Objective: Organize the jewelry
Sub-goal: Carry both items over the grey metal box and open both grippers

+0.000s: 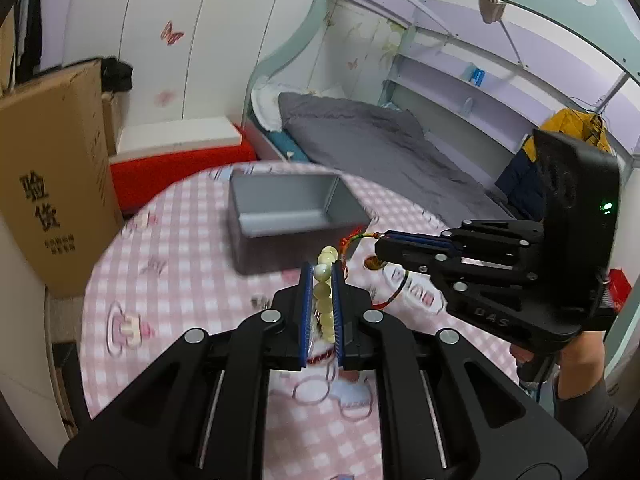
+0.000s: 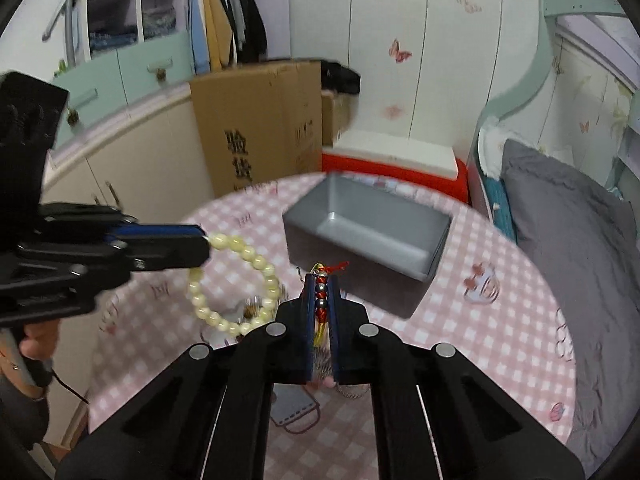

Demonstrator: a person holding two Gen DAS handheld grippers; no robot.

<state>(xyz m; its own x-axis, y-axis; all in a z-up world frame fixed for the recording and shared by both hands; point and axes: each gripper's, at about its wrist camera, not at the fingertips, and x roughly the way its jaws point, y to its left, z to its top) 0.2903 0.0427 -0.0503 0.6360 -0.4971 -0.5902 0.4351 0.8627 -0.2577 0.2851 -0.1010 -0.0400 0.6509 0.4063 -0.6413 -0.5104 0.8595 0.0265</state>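
Bedroom surroundings frame the work area: a bed with grey bedding [image 1: 360, 136] on one side, a cardboard box [image 2: 256, 128] and wardrobe on the other, and a round bench [image 2: 500, 280] covered in pink checked cloth between them. An open grey box [image 2: 372, 236] stands toward the far edge of the bench and appears empty. The left tool [image 1: 322, 276] is clenched on a bracelet of pale yellow-green beads [image 2: 236, 280], gripping one short run of beads while the remaining loop hangs free above the bench. The right tool [image 2: 322, 300] is clenched on a red braided cord bracelet [image 2: 322, 296] with small metal beads, its knotted red and yellow end protruding past the fingertips; in the left wrist view a small gold pendant [image 1: 373, 264] dangles from the same cord. Both items are clear of the bench, on the near side of the grey box. Handling assessment: both pieces are light and limp, so they will swing with any quick motion. The round beads are smooth and likely to roll or slip between flat pads; hold across a bead, not across the string. The cord is soft and compliant; the braided section gives the firmest hold. Release each item low inside the grey box.
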